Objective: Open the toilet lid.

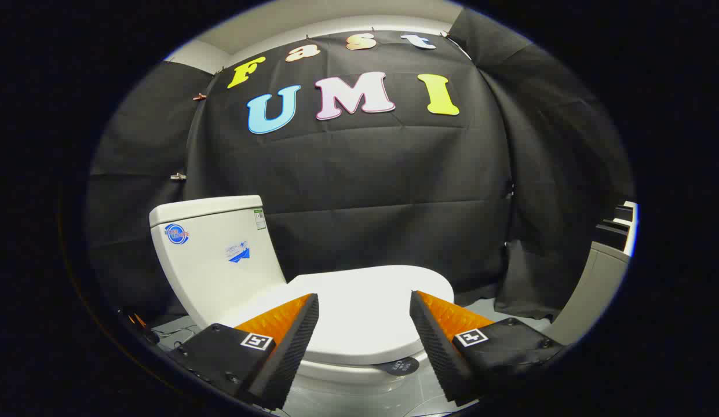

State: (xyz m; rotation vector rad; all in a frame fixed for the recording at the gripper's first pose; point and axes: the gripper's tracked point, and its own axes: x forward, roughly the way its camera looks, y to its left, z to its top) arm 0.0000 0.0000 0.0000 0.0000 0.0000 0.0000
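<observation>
A white toilet stands ahead of me, its lid (365, 307) lying flat and closed over the bowl (347, 370). The white tank (211, 255) rises behind the lid on the left side, with stickers on its face. My gripper (364, 304) is open, its two black ridged fingers with orange backs spread wide. The left finger (292, 341) and right finger (437, 341) frame the lid from above its near side, with nothing between them. A small dark round tag (401, 365) sits under the lid's front rim.
Black cloth walls close in behind and to both sides of the toilet. A grey and white piece of furniture (602, 272) stands at the right. Dark cables and a small object (140, 325) lie on the grey floor left of the bowl.
</observation>
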